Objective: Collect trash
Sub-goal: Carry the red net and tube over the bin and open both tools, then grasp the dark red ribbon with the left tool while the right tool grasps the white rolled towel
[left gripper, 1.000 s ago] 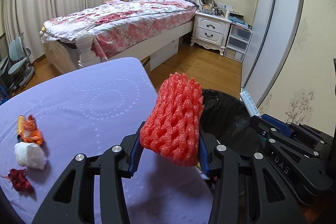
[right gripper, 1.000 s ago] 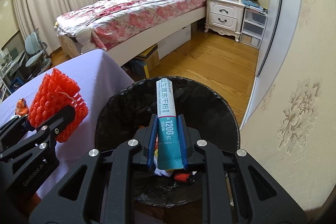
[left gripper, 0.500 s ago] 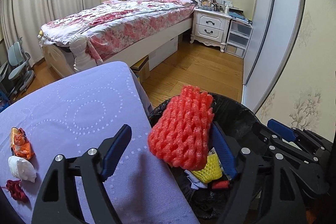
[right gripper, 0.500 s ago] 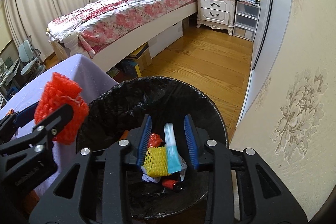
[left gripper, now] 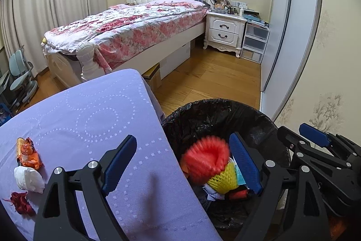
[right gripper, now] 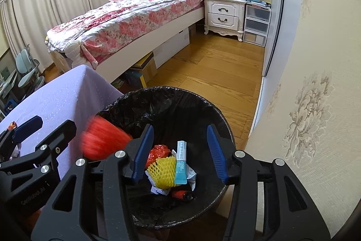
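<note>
I have both grippers poised over the black-lined trash bin (right gripper: 176,105), which stands on the wooden floor just beside the counter (left gripper: 74,119) with its purple cloth. The left gripper (left gripper: 182,159) has its jaws spread wide and opening further, with nothing pressed between the pads; the red foam net (left gripper: 204,158) is a motion-blurred smear just inside the bin's near rim, clear of the pads, and from the right wrist view I see it (right gripper: 102,141) at the left edge of the bin, though the blur is too heavy for me to say whether it touches the liner. My right gripper (right gripper: 178,151) has its jaws partly apart and opening too, empty, and framed between them at the bottom of the bin lies the teal tube (right gripper: 181,165), resting against a yellow foam net (right gripper: 162,172) with crumpled paper (right gripper: 160,190), an orange-red wrapper (right gripper: 159,150) and a small red cylinder (right gripper: 181,194) around it. Out on the counter, well away from the bin, I see an orange wrapper (left gripper: 28,156), a white tissue wad (left gripper: 28,180) and a dark red scrap (left gripper: 20,202) lined up near the left edge
</note>
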The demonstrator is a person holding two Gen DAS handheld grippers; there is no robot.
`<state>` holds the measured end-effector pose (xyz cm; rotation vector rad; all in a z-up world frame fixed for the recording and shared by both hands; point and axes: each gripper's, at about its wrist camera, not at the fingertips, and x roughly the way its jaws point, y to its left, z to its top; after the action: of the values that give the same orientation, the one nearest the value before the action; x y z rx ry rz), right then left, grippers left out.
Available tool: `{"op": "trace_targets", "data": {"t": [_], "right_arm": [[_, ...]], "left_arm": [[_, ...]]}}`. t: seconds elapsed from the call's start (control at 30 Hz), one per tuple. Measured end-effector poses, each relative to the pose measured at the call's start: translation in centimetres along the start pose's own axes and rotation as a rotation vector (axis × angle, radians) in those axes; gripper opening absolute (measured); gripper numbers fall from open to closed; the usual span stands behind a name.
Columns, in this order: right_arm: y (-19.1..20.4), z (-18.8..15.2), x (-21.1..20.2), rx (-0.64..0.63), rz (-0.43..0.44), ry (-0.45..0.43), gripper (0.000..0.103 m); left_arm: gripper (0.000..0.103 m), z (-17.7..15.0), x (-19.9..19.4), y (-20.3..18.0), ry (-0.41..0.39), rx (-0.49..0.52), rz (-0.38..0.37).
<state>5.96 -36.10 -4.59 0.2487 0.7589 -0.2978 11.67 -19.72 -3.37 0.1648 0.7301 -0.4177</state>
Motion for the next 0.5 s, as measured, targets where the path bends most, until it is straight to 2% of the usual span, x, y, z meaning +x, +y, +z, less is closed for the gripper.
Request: {"op": "trace_targets", "data": {"t": [0.23, 0.5], "right_arm": [[0.1, -0.4, -0.8, -0.005, -0.004, 0.003, 0.049], [3.5, -1.3, -2.4, -0.058, 0.059, -0.003, 0.05]], "left_arm": [[0.084, -0.3, -0.6, 1.2, 0.017, -0.035, 0.009], [0.084, -2.2, -3.3, 5.0, 0.001, -0.078, 0.109]]}}
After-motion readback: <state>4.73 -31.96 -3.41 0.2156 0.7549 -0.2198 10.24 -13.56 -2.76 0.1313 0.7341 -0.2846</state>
